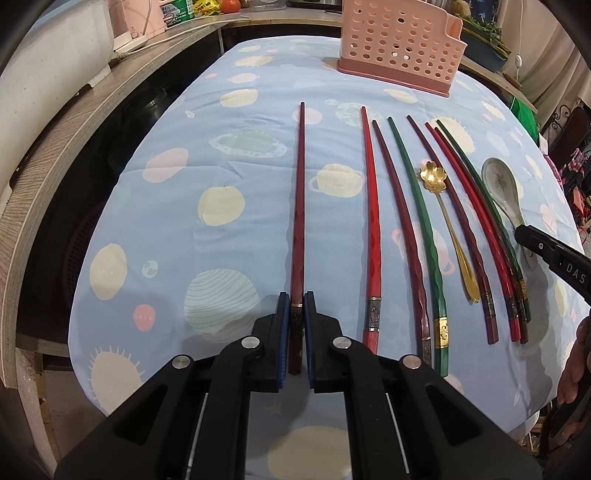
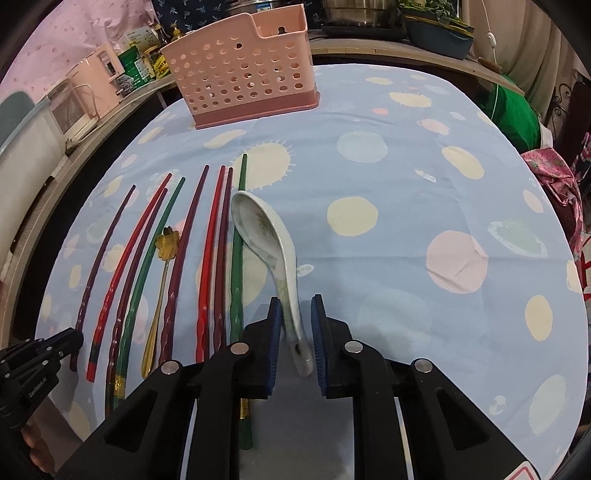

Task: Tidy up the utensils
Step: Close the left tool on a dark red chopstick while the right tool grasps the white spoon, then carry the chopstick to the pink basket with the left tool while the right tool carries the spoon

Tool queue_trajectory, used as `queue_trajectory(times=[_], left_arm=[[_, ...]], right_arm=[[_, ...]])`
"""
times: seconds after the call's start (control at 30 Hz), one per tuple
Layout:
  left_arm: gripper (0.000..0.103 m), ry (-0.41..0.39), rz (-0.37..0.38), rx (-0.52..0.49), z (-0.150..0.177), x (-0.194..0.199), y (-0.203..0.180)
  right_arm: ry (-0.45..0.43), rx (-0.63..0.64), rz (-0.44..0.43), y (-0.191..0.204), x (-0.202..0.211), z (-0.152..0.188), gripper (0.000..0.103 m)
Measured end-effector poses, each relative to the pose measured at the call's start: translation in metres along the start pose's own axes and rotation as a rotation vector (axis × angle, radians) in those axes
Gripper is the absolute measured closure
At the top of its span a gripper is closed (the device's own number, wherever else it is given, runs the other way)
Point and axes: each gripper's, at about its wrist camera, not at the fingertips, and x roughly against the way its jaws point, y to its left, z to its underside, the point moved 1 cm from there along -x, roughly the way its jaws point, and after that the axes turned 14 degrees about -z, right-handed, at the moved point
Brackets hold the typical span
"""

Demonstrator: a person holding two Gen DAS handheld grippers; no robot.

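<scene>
My left gripper is shut on the thick end of a dark maroon chopstick, which lies apart from the others on the blue cloth. To its right lie several red, maroon and green chopsticks side by side, with a gold flower spoon among them. My right gripper is shut on the handle of the white ceramic spoon, which is tipped onto its side. The pink perforated utensil basket stands at the far end of the table. One right finger shows over the spoon handle.
The planet-print cloth covers the table; its right half is bare. A wooden counter curves along the left with a pink appliance and cans. A planter and a green bag sit at the back right.
</scene>
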Motion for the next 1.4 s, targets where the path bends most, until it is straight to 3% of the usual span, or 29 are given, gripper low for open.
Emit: queue_trajectory(times=[0.33, 0.77, 1.07, 1.4], left_arm=[[0.096, -0.005, 0.043, 0.039, 0.001, 0.006, 0.009], [0.096, -0.145, 0.042, 0.115, -0.033, 0.055, 0.034], [0.096, -0.271, 0.043, 0.154, -0.091, 0.087, 0.044], [0.096, -0.427, 0.066, 0.2, -0.182, 0.13, 0.047]], right_arm=[[-0.049, 0.0, 0.006, -0.002, 0.022, 0.0, 0.096], [-0.167, -0.018, 0.008, -0.009, 0.072, -0.025, 0.096], [-0.222, -0.007, -0.024, -0.01, 0.085, -0.058, 0.096], [-0.321, 0.032, -0.07, -0.004, 0.096, -0.143, 0.096]])
